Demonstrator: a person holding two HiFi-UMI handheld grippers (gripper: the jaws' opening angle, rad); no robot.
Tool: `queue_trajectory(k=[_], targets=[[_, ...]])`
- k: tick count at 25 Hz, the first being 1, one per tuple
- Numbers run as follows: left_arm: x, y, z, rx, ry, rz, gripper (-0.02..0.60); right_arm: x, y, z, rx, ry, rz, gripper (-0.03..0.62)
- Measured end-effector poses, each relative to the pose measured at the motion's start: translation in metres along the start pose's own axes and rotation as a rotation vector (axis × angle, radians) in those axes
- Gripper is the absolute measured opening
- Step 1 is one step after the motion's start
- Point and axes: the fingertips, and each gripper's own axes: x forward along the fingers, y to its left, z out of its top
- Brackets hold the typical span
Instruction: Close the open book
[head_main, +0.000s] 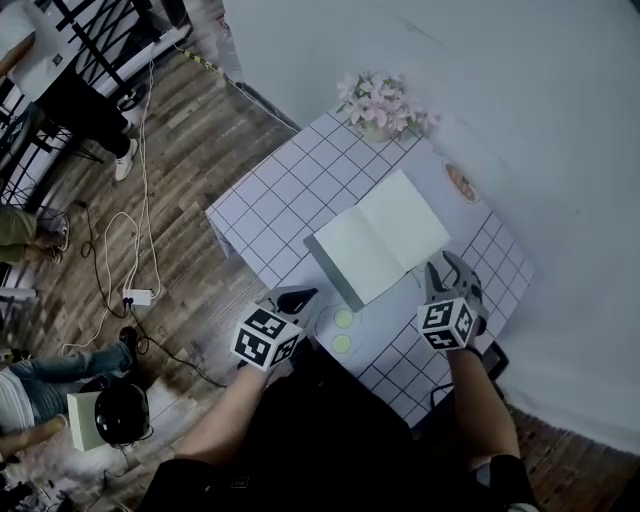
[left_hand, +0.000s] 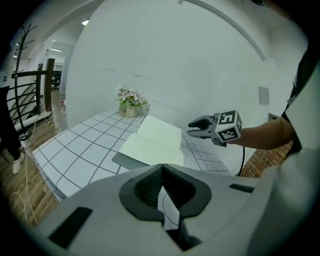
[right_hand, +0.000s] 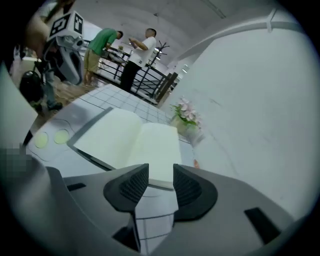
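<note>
The open book (head_main: 380, 243) lies flat in the middle of the checked table (head_main: 270, 200), with pale blank pages and a dark cover edge. My right gripper (head_main: 448, 268) hovers just off the book's near right corner. In the right gripper view the right gripper (right_hand: 161, 172) is open, nothing sits in the gap, and the book (right_hand: 127, 137) lies just beyond it. My left gripper (head_main: 304, 296) hangs near the book's near left corner, apart from it. In the left gripper view its tips (left_hand: 161, 167) meet with nothing held, and the book (left_hand: 152, 142) and right gripper (left_hand: 194, 127) lie ahead.
A pot of pink flowers (head_main: 385, 105) stands at the table's far corner, and a small orange item (head_main: 460, 183) lies near the wall. A round mat with two green dots (head_main: 342, 330) sits at the near edge. Cables and people (head_main: 60, 90) occupy the floor at left.
</note>
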Motion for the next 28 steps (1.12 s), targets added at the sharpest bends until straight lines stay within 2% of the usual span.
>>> queue_trajectory(k=[4,6,10,14,22,28], targets=[[0.003,-0.001,-0.001,-0.004,-0.003,-0.005,0.009,0.002,0.086,0.02,-0.039,-0.032,0.271,0.221],[0.002,0.0,0.0,-0.004,-0.007,-0.007,0.009,0.005,0.116,0.025,-0.006,-0.019,0.366,0.262],[-0.005,0.005,-0.004,-0.012,-0.014,0.003,0.009,0.011,0.154,0.031,0.032,0.01,0.5,0.291],[-0.014,0.012,-0.015,-0.031,-0.017,0.017,0.009,0.015,0.174,0.032,-0.003,0.031,0.561,0.301],[-0.033,0.02,-0.035,-0.07,-0.029,0.034,0.009,0.019,0.189,0.032,-0.07,0.094,0.601,0.31],[-0.036,0.02,-0.042,-0.086,-0.039,0.032,0.009,0.016,0.196,0.033,-0.018,0.152,0.638,0.334]])
